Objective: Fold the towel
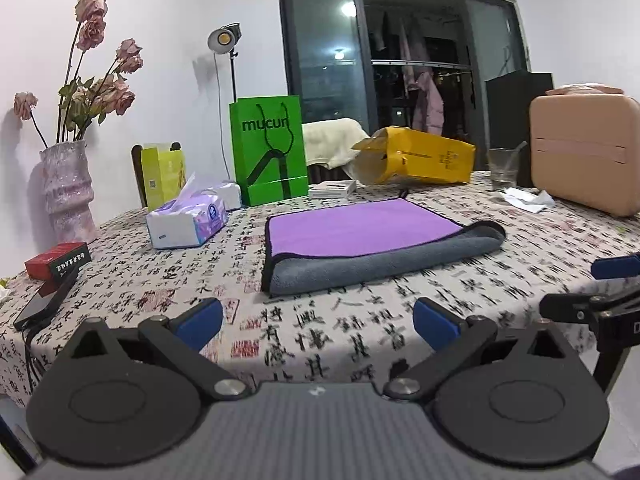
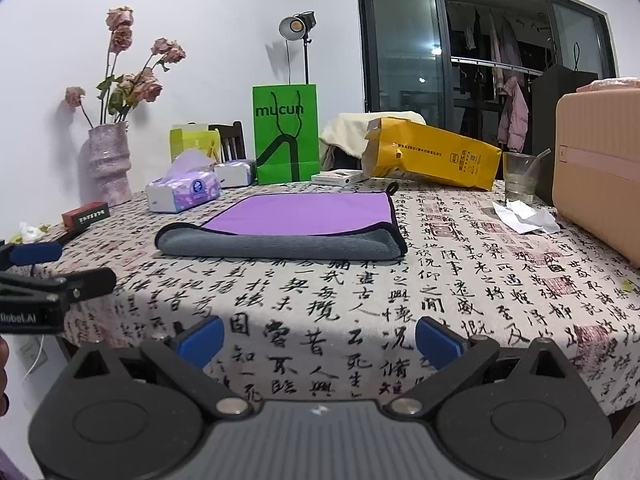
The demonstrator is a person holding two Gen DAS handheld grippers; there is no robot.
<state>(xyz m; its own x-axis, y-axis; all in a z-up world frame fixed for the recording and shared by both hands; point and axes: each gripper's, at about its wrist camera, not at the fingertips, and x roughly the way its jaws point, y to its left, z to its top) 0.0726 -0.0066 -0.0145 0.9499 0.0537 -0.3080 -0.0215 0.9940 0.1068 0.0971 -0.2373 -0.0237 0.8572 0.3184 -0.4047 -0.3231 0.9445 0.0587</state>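
A purple and grey towel lies folded flat on the table with the calligraphy-print cloth. The purple side faces up and a grey fold runs along the near edge. It also shows in the right wrist view. My left gripper is open and empty, held back at the table's near edge, apart from the towel. My right gripper is open and empty, also at the near edge. The right gripper shows at the right edge of the left view, and the left gripper at the left edge of the right view.
A tissue pack, a green paper bag, a yellow bag, a glass, a pink case, a vase of dried roses, a red box and a phone ring the towel.
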